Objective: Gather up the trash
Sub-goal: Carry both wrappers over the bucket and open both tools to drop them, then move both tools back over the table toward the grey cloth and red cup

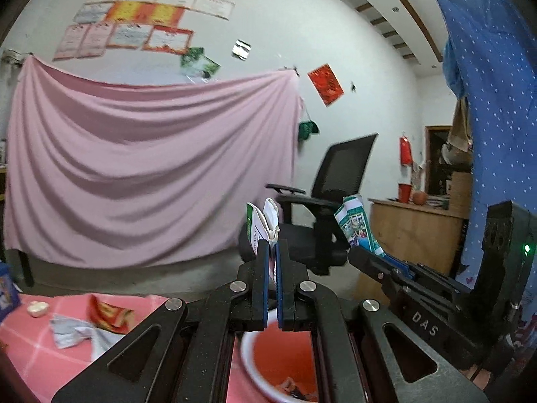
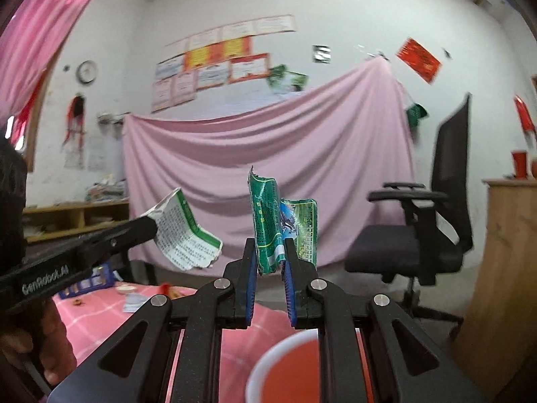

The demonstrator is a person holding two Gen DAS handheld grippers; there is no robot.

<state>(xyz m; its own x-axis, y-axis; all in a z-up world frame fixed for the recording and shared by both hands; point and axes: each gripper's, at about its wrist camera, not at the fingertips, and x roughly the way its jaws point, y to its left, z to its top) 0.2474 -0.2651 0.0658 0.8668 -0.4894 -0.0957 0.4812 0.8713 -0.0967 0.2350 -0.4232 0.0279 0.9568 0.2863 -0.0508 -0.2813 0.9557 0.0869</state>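
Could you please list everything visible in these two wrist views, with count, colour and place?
White-and-green carton piece: one, printed, held in the left gripper.
Green wrapper: one, crumpled, held in the right gripper.
Bowl: one, orange inside with white rim, on the table below both grippers.
Red wrapper: one, on the table, left.
Grey crumpled paper: one, beside the red wrapper.
Small white round item: one, on the table's far left.
Tablecloth: one, pink check.
Pink sheet: one, hung on the wall.
Office chair: one, black, right.
Wooden counter: one, carrying a red cup.
Blue dotted cloth: one, hanging right.
Left gripper: closed.
Right gripper: closed.
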